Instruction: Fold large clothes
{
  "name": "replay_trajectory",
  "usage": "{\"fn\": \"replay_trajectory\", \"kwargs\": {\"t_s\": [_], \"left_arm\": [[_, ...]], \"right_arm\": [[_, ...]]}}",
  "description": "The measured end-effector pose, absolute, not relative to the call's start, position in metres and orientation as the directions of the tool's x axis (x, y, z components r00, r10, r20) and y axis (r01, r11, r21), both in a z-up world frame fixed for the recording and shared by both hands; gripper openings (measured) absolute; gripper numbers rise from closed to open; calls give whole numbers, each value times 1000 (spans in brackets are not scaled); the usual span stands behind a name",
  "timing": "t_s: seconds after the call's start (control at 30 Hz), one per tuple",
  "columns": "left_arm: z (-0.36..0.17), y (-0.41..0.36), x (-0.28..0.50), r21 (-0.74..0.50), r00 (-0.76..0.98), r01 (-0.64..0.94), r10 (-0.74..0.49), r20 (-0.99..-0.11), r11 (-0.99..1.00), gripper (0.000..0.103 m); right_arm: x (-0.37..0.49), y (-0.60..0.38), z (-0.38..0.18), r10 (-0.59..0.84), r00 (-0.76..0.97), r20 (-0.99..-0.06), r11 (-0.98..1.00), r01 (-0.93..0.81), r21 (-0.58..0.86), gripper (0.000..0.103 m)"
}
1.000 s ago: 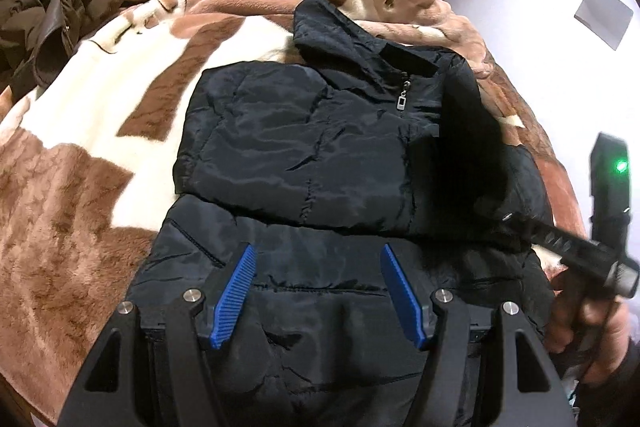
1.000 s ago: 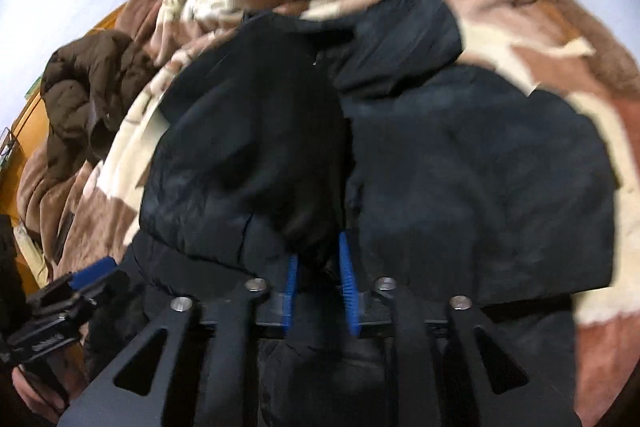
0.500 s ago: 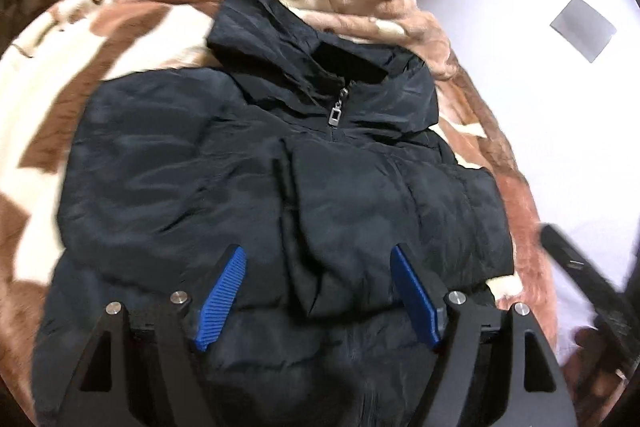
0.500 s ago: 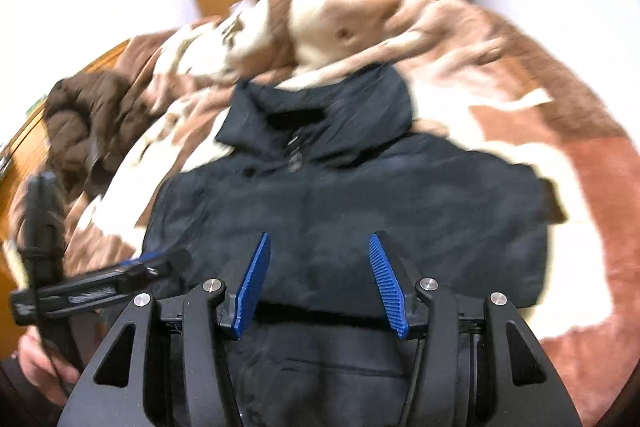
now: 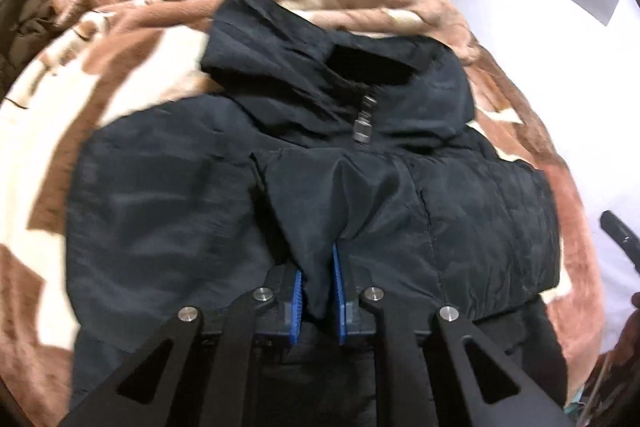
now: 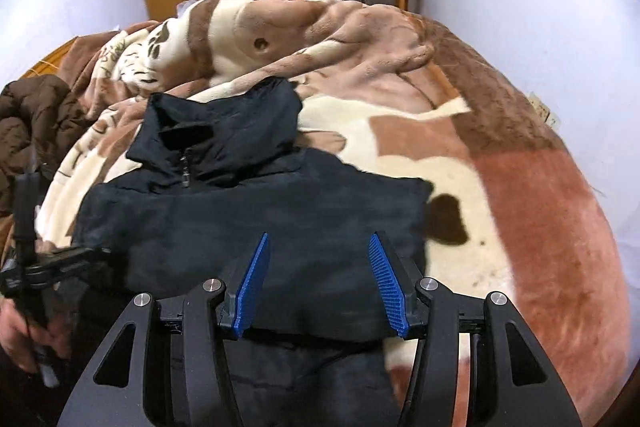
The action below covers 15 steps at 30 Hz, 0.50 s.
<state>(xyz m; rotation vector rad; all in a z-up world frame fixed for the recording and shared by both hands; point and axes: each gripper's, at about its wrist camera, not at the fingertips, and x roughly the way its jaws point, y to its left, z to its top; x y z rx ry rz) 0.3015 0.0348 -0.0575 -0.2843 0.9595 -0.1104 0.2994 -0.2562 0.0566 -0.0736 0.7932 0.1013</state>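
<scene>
A black jacket (image 5: 304, 163) lies zipped, collar away, on a brown-and-cream blanket (image 6: 440, 131), the left gripper (image 5: 318, 291) pinching a folded sleeve end atop its chest while the right gripper (image 6: 320, 283) hovers spread wide above its near side.

Near centre: the black jacket (image 6: 256, 227) covers the bed's near middle; its sleeves are folded in over the body.
Left gripper (image 5: 318, 289): blue pads pinched on a fold of the jacket, so that spot is taken.
Right gripper (image 6: 320, 283): pads spread wide above the jacket's near edge, nothing between them.
Right side: bare stretch of brown and cream blanket (image 6: 500, 187), flat and free of things.
Far side: the blanket bunches into a high ridge behind the jacket's hood (image 6: 224, 123).
Far left: a brown coat (image 6: 32, 115) is heaped beside the jacket.
</scene>
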Motion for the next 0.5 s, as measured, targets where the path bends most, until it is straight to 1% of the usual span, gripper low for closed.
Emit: {"fn": "replay_trajectory", "kwargs": {"t_s": [0.1, 0.2, 0.27, 0.37, 0.5], "left_arm": [[-60, 56, 301, -278, 572, -71, -189, -798, 958, 14], [-70, 68, 301, -280, 563, -95, -180, -806, 955, 14], [-76, 71, 302, -285, 561, -99, -183, -807, 953, 14], [-83, 69, 302, -269, 568, -89, -174, -804, 959, 14], [-93, 62, 302, -224, 587, -56, -150, -796, 973, 16]], "right_arm": [[303, -250, 61, 101, 693, -714, 990, -144, 0, 53], [311, -238, 48, 124, 661, -740, 984, -179, 5, 52], [325, -233, 21, 121, 612, -782, 982, -190, 4, 52], [346, -241, -27, 68, 545, -836, 988, -154, -20, 52], [352, -245, -56, 62, 573, -817, 985, -167, -42, 52]]}}
